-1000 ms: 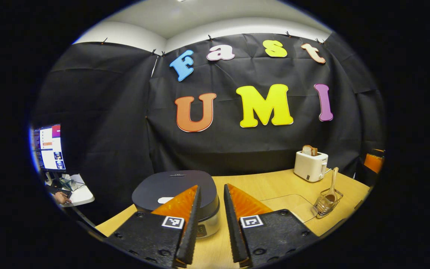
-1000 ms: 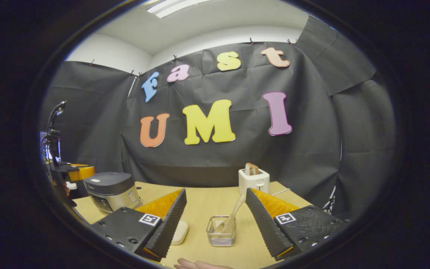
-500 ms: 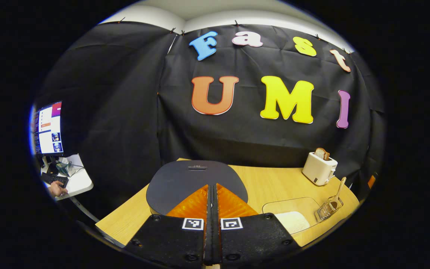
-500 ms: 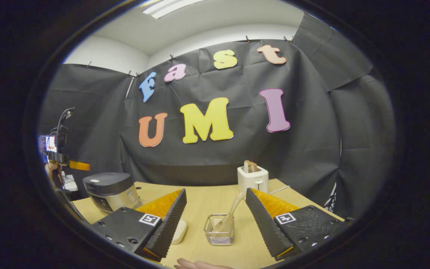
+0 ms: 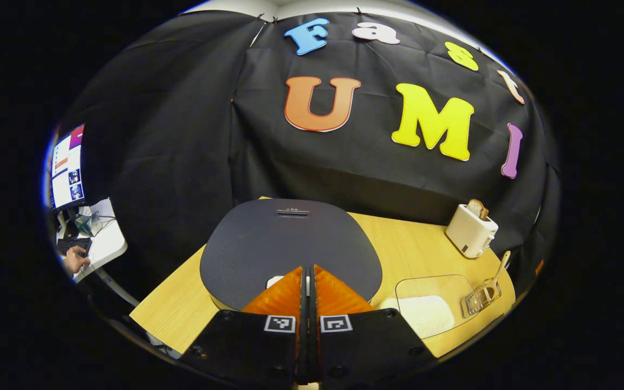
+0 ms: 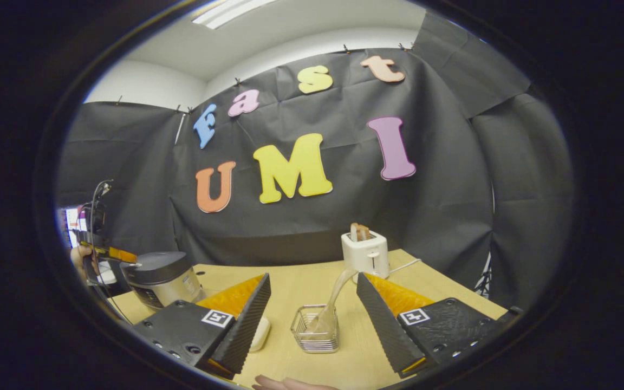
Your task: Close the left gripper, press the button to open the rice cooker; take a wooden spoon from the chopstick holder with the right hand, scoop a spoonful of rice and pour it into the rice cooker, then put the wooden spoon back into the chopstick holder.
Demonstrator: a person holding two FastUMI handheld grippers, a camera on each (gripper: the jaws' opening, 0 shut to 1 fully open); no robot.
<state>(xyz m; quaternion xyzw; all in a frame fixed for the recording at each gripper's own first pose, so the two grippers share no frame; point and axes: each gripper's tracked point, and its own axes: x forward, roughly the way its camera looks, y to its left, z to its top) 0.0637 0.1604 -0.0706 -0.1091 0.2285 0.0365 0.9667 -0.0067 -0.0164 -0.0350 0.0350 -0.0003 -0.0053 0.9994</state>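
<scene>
The rice cooker (image 5: 290, 244) is being seen from above in the left gripper view, its dark lid lying shut, at the near left part of the wooden table (image 5: 398, 249). The white button (image 5: 275, 281) at the lid's near edge is being partly covered by the tips of the left gripper (image 5: 307, 271), whose two orange fingers are being held pressed together with nothing between them; whether the tips are touching the button cannot be told. To the right of the cooker a clear tray (image 5: 431, 292) is lying on the table, with a heap of white rice (image 5: 423, 314) in its near part. Just right of the tray the chopstick holder (image 5: 480, 297), a small wire basket, is standing with the wooden spoon (image 5: 499, 271) leaning in it, handle up. Farther back a white toaster (image 5: 470, 232) with a slice of bread in it is standing near the black cloth wall.

In the right gripper view the right gripper (image 6: 312, 295) is being held with its fingers wide apart and empty, near the chopstick holder (image 6: 314, 336), which is being framed between them, apart from both. The spoon (image 6: 333, 303) is leaning toward the right finger. At far left the rice cooker (image 6: 160, 279) is being met by the left gripper (image 6: 119, 254) over its lid.
</scene>
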